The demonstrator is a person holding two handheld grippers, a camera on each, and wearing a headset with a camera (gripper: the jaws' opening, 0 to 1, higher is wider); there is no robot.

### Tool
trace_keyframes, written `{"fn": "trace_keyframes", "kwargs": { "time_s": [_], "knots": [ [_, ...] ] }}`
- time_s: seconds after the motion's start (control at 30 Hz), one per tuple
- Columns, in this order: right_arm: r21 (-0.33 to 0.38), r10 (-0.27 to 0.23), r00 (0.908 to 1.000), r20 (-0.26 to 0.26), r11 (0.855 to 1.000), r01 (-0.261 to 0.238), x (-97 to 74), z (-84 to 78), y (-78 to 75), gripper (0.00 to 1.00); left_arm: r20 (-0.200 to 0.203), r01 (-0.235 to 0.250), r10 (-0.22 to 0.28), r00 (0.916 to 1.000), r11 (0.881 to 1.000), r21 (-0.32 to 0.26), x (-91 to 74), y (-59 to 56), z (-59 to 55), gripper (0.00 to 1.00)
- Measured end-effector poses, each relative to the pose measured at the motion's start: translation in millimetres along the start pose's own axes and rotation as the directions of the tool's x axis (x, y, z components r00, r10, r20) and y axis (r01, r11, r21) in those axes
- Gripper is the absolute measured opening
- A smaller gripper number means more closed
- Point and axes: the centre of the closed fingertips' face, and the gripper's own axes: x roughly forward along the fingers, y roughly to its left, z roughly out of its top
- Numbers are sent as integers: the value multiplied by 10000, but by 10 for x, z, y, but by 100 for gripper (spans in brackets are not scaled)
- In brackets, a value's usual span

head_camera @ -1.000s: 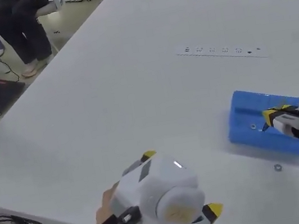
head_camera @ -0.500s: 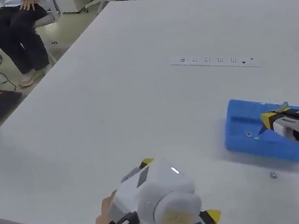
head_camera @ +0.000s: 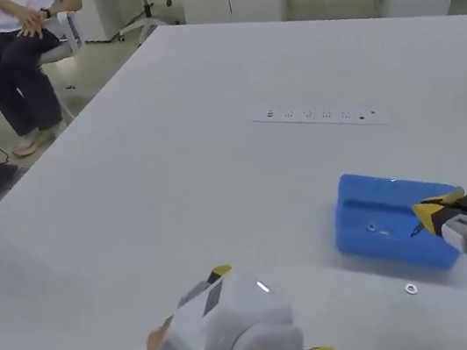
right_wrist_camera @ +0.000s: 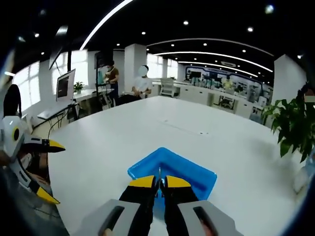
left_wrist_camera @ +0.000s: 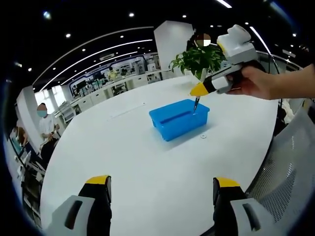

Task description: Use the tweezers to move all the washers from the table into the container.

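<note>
A blue container (head_camera: 372, 206) sits on the white table (head_camera: 170, 167) with two small washers (head_camera: 371, 227) on its floor. One loose washer (head_camera: 411, 289) lies on the table just in front of it, also in the left gripper view (left_wrist_camera: 203, 136). My right gripper (head_camera: 433, 213) hovers over the container's right end, shut on thin tweezers (right_wrist_camera: 159, 173) that point down into the container (right_wrist_camera: 187, 172). Whether the tips (left_wrist_camera: 196, 104) hold a washer I cannot tell. My left gripper (head_camera: 257, 322) hangs open near the table's front edge, its jaws (left_wrist_camera: 161, 189) far apart with nothing between them.
A white socket strip (head_camera: 322, 115) is set into the table behind the container. A seated person (head_camera: 14, 50) is at the far left beyond the table edge. A potted plant (left_wrist_camera: 197, 59) stands past the container in the left gripper view.
The head camera has tilted, so the whole scene has shifted down and left. The right gripper has drawn back slightly toward the container's right end. The left gripper stays low and open.
</note>
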Motion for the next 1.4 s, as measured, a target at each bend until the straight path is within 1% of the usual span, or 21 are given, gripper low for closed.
{"fn": "trace_keyframes", "kwargs": {
  "time_s": [0.1,0.2,0.27,0.43,0.57,0.67,0.73,0.9,1.07,1.17,1.33,1.4],
  "knots": [
    [83,25,10000,46,10000,-26,-74,-24,70,3,41,-43,43,10000,10000,18,-5,6,7,87],
    [274,122,9999,-24,9996,-121,-94,-84,125,3,89,-75,75,9999,10000,-4,-9,11,16,87],
    [390,128,9999,-100,9992,-124,-100,-150,160,3,166,-112,113,9998,9999,-35,-14,21,28,87],
    [633,245,9987,-449,9978,-216,-74,-347,216,3,144,-40,40,9999,10000,-46,-13,5,25,87],
    [722,279,9971,-707,9971,-228,-23,-467,201,3,110,8,-8,9999,10000,-73,-10,-3,18,87],
    [838,345,9947,-972,9961,-264,35,-572,180,3,104,-28,29,9999,9999,-111,-12,8,16,87],
    [846,367,9937,-1061,9960,-278,64,-614,169,4,149,-49,51,9999,9999,-149,-13,16,23,87],
    [879,420,9918,-1204,9956,-315,114,-669,140,4,143,-68,72,9999,9997,-255,-14,28,21,87],
    [919,552,9909,-1227,9948,-440,131,-677,170,4,205,-72,80,9998,9993,-355,-20,33,32,87],
    [883,578,9903,-1265,9950,-468,141,-689,182,4,132,-117,121,9998,9995,-287,-16,35,18,87],
    [802,610,9884,-1392,9955,-502,163,-739,194,3,125,-182,184,9998,9997,-151,-15,37,18,87],
    [783,559,9899,-1303,9959,-459,157,-720,186,4,102,-168,170,9998,9997,-160,-15,33,14,87]
  ]
}}
